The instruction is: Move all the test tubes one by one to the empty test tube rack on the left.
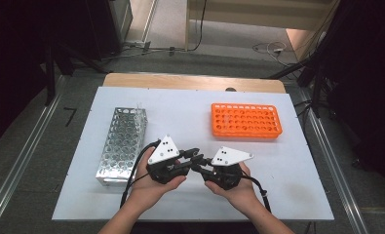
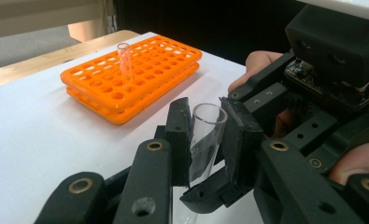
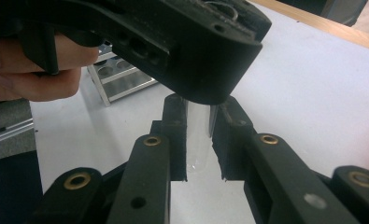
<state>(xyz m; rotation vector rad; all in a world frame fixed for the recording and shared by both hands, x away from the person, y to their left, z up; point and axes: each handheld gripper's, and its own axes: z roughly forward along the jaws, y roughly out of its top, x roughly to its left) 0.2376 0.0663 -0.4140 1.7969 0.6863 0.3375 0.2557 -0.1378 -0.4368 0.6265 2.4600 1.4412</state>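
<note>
A clear glass test tube (image 2: 204, 140) is gripped between both grippers over the front middle of the white board. My left gripper (image 2: 205, 106) is shut on it, its black pads pressing the tube just below its open mouth. My right gripper (image 3: 199, 111) is shut on the same test tube (image 3: 198, 140) lower down, near its rounded end. In the high view the left gripper (image 1: 194, 155) and right gripper (image 1: 202, 165) meet tip to tip, each held in a hand. The left gripper's body hides the tube's upper part in the right gripper view.
An orange tube rack (image 1: 246, 120) lies at the back right of the white board (image 1: 190, 109); one clear tube (image 2: 124, 63) stands in it. A metal tube rack (image 1: 122, 144) sits at the left. A wooden table edge (image 1: 195, 82) runs behind the board.
</note>
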